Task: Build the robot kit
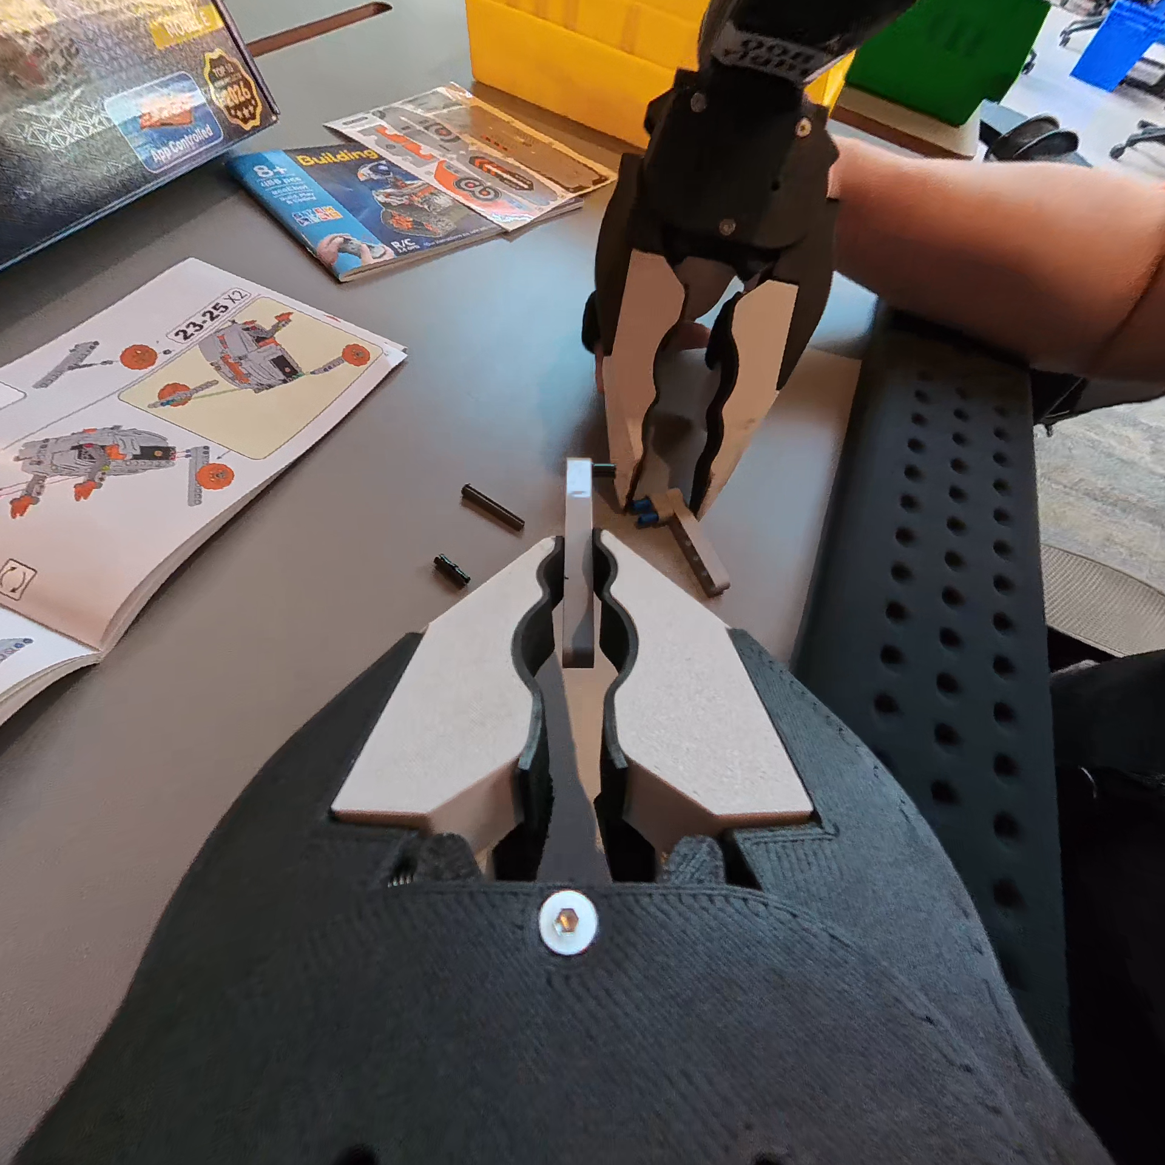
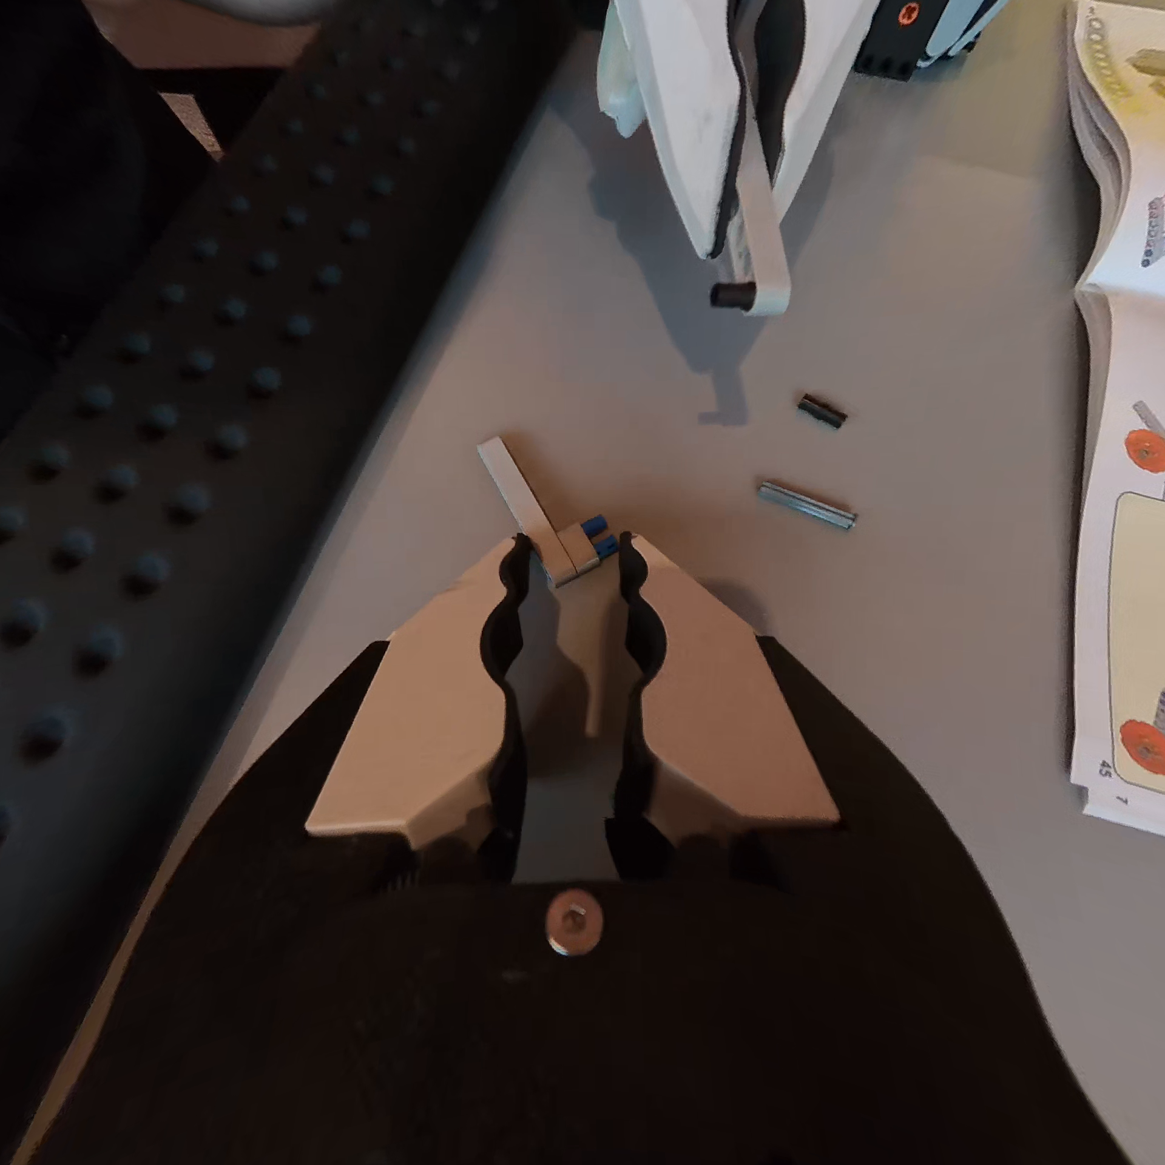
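My left gripper (image 1: pixel 579 542) is shut on a flat grey beam (image 1: pixel 579 586) and holds it upright above the grey table (image 1: pixel 378 630). A short black pin (image 1: pixel 604 468) sticks out of the beam's top end. My right gripper (image 2: pixel 570 543) is open, tips down at the table. Its jaws straddle the end of a second grey beam (image 2: pixel 514 485) with two blue pins (image 2: pixel 599 533). In the left wrist view the right gripper (image 1: pixel 662 504) stands over that beam (image 1: pixel 696 551). A black axle (image 1: pixel 492 507) and a small black pin (image 1: pixel 451 570) lie loose nearby.
An open instruction booklet (image 1: pixel 157 441) lies to the left. A small booklet (image 1: pixel 353 208), sticker sheet (image 1: pixel 479 151) and box (image 1: pixel 113 113) lie behind it. Yellow (image 1: pixel 580 50) and green (image 1: pixel 933 57) bins stand at the back. A black perforated panel (image 1: pixel 933 567) runs along the table edge. Tip to tip, the grippers are about 8 centimeters apart. My right gripper's tips are some 6 centimeters from the black axle (image 1: pixel 492 507). The right camera catches it too, in the right wrist view (image 2: pixel 808 495).
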A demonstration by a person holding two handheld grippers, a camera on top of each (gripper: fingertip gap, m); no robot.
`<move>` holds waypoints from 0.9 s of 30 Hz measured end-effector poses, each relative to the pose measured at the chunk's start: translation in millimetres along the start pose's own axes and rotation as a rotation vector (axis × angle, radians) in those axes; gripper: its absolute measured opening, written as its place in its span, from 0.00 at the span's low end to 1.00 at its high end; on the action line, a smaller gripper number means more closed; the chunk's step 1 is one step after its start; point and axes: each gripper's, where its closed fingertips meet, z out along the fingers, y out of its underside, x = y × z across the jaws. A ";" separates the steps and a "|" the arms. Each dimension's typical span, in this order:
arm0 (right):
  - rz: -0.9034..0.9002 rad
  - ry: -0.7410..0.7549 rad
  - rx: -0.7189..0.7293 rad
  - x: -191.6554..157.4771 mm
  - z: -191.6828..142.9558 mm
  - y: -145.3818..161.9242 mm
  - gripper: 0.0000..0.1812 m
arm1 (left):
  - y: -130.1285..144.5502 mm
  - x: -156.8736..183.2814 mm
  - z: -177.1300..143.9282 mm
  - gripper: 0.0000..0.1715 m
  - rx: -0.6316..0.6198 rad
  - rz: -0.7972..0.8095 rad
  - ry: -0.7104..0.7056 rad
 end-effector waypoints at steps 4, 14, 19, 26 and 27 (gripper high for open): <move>0.057 -0.001 0.010 -4.8 -0.5 -0.8 0.20 | 8.5 1.5 7.5 0.03 -0.055 0.013 -0.011; -0.002 0.130 0.067 12.6 -6.5 -18.4 0.14 | 18.4 6.6 21.0 0.04 -0.121 -0.015 -0.009; -0.004 0.237 0.122 27.5 -17.6 -31.0 0.14 | 14.4 7.5 19.6 0.04 -0.090 -0.085 0.030; 0.035 0.274 0.188 33.6 -27.4 -40.3 0.14 | 9.2 0.9 16.1 0.03 -0.060 -0.073 -0.009; 0.041 0.266 0.194 32.9 -27.3 -41.3 0.14 | 8.1 1.4 16.0 0.03 -0.054 -0.075 -0.005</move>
